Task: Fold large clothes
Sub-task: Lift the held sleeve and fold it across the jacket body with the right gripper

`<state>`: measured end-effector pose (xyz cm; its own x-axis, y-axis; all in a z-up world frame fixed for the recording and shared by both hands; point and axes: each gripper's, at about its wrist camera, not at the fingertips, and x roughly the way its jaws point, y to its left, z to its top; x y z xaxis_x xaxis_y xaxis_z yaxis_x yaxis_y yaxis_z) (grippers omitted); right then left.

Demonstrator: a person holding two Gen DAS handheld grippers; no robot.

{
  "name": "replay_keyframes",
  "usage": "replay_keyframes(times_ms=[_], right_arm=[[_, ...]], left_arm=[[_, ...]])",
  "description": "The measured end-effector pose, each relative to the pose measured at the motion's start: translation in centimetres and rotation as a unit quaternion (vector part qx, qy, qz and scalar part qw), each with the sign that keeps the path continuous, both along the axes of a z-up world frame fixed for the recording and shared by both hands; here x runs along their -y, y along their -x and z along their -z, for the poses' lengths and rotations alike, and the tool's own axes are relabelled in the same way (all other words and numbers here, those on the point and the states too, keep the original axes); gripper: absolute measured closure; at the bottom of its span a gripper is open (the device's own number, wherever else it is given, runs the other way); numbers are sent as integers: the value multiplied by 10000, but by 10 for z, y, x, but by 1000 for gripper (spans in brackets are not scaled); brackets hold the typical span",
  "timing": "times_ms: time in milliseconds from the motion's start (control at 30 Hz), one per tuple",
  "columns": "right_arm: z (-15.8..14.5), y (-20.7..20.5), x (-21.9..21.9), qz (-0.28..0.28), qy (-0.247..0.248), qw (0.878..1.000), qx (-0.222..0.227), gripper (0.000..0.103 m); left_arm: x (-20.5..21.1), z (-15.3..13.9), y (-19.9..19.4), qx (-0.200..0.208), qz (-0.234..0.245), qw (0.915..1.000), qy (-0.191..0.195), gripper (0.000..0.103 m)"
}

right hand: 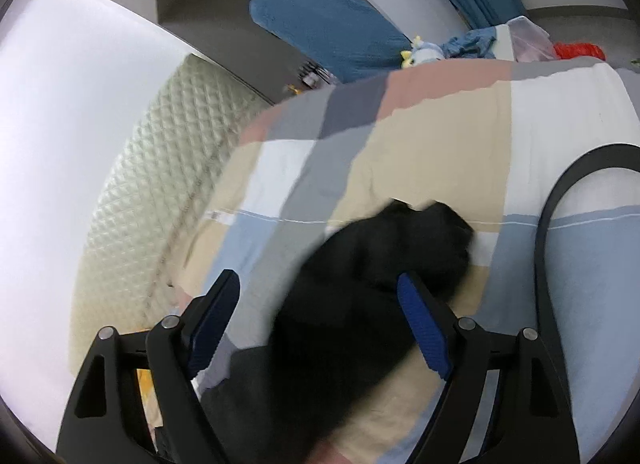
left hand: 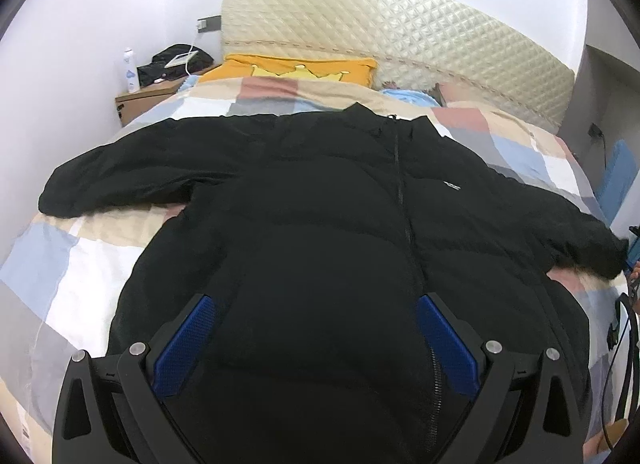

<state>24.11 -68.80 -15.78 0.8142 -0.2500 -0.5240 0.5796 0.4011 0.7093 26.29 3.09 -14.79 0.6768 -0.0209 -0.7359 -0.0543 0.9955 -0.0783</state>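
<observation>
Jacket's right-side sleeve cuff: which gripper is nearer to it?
Right. The right gripper hangs open just over that sleeve cuff; the left gripper is open over the black jacket hem, mid-body.

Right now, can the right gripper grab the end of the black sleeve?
Probably yes: the right gripper is open, and the sleeve cuff lies on the checked quilt just beyond its fingers, uncovered.

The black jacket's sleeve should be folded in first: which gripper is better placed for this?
Right. The right gripper is open over the sleeve cuff; the left gripper hangs open above the black jacket body.
</observation>
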Motion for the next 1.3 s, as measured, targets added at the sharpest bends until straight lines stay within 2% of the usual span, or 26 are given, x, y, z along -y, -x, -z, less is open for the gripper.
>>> replay_keyframes(times_ms=[100,133,167,267,333,400,467,500,533,600,767,900,967,1100,1300], right_arm=[[-12,-7,-12,-14,554,9979,-327,21],[-9,-15,-15,-132,592,9962,-631,21],[-2,-20,-16,-155,476,9950,-863,22],[20,-19,-9,81,33,9950,-1000,22],[34,-28,-2,65,-34,9914,-1304,22],[48,-39,7,8,-95,9844,-1756,35],[56,-36,15,89,-461,9864,-1574,50],[55,-36,16,49,-487,9869,-1535,69],[51,-38,15,0,-403,9869,-1562,76],[27,-39,7,-52,-28,9874,-1579,92],[-47,-32,-19,-99,672,9918,-1083,95],[-114,-35,-58,-424,1365,9860,-858,95],[-148,-36,-83,-608,1742,9797,-781,95],[-214,-37,-153,-1016,2669,9564,-612,95],[-279,-47,-251,-1580,3444,9252,-229,95]], left_arm=[[-3,2,-1,-26,-35,10000,9,1],[-4,3,-1,-40,-49,10000,-4,1],[-4,4,-2,-46,-69,10000,-38,1],[-5,5,-2,-2,-105,9998,-179,1],[-6,6,-2,-1,-105,9998,-175,1],[-8,9,-3,-23,-111,9998,-172,1],[-9,13,-3,-40,-170,9993,-325,1],[-10,14,-4,-68,-205,9990,-397,1],[-12,14,-4,-80,-238,9988,-411,1],[-16,12,-1,-29,-283,9991,-328,1],[-29,2,14,87,-352,9991,-228,1],[-41,-11,28,325,-416,9984,-200,1],[-45,-15,32,373,-353,9986,-100,1],[-47,-21,42,480,-333,9981,-190,1],[-50,-35,60,790,-247,9964,-187,1]])
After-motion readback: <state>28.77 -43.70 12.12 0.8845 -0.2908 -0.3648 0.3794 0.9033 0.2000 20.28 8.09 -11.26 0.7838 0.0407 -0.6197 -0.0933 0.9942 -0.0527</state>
